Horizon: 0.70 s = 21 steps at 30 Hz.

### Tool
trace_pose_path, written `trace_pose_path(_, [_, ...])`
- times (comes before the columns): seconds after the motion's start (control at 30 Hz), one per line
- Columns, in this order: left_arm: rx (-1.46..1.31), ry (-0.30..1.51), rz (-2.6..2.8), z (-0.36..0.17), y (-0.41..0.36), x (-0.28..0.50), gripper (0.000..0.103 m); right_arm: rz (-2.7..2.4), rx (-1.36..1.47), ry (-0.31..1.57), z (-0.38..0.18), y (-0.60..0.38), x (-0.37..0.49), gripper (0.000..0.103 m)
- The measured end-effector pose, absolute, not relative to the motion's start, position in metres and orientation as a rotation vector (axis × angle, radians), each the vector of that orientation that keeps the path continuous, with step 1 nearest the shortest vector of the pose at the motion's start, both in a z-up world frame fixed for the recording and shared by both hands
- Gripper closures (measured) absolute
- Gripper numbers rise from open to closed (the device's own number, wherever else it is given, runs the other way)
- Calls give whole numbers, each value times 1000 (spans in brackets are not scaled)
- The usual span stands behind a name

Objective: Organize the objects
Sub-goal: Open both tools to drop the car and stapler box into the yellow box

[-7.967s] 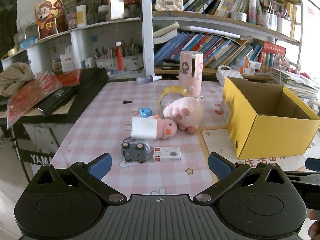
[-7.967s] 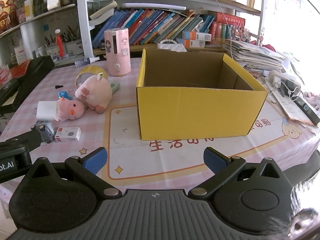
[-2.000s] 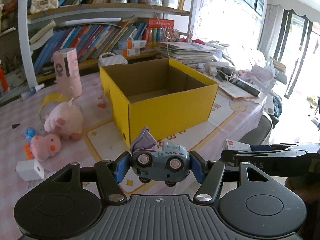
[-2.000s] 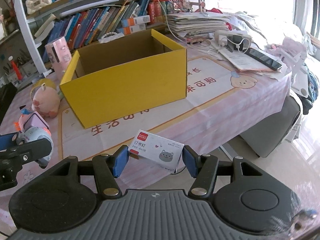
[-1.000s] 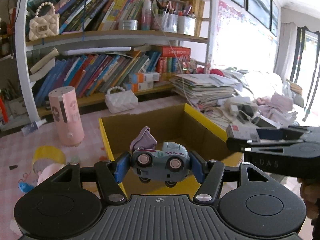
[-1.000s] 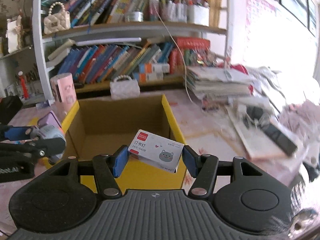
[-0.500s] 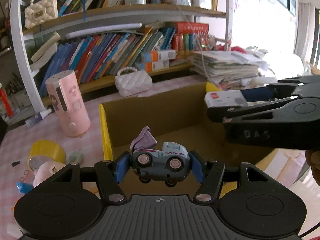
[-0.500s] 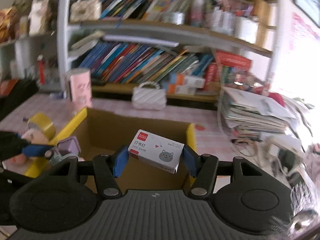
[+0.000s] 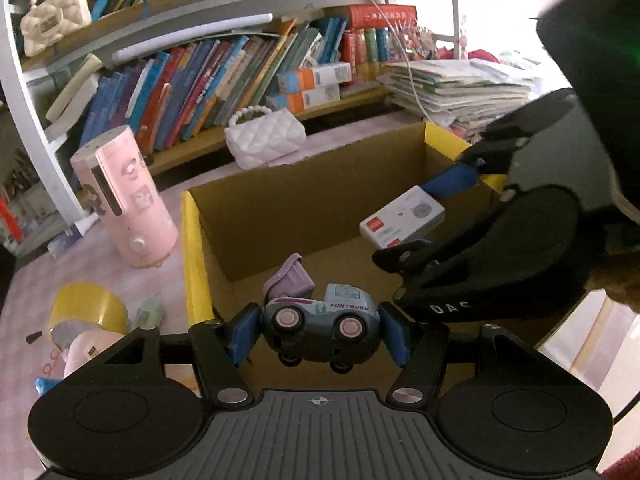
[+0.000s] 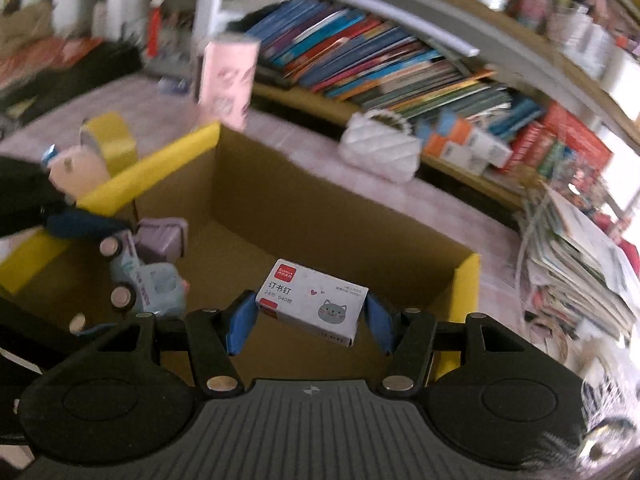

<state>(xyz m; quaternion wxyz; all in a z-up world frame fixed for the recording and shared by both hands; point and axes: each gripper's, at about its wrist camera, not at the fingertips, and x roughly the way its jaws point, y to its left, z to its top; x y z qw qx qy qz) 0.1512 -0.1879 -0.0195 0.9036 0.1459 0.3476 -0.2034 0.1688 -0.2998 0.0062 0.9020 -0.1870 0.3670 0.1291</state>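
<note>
My left gripper point(image 9: 318, 334) is shut on a grey-blue toy truck point(image 9: 320, 326) with a purple tipper and holds it above the open yellow cardboard box point(image 9: 192, 248), near its left wall. My right gripper point(image 10: 308, 326) is shut on a small white staple box point(image 10: 312, 306) with a cat face and holds it over the same yellow box point(image 10: 466, 280). The staple box point(image 9: 402, 222) and the right gripper also show in the left wrist view. The truck point(image 10: 146, 276) shows at left in the right wrist view. The box floor looks bare.
A pink cylinder device point(image 9: 124, 196), a yellow tape roll point(image 9: 86, 310) and a pink plush pig point(image 9: 90, 348) stand left of the box. A white quilted purse point(image 9: 264, 138) sits behind it. Bookshelves fill the back. Stacked papers point(image 9: 460, 84) lie at the right.
Both grippers have tilted down and moved over the box opening. The right gripper with the staple box has come lower and closer to the truck. Both holds are unchanged.
</note>
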Motion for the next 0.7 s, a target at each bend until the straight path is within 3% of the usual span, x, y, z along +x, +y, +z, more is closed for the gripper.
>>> trace_pose_path(0.37, [342,714,-410,-26,-196,158,40,321,-357,972,-14,-311,200,47])
trace_pose_path(0.57, [345,708,-398,-27,-197,157,39,311,-337,995,-16,-313,202,46])
trace_pose_path(0.7, [327,687,-387,-23,-195,155,32,313,-332,983,-15,-314,200,46])
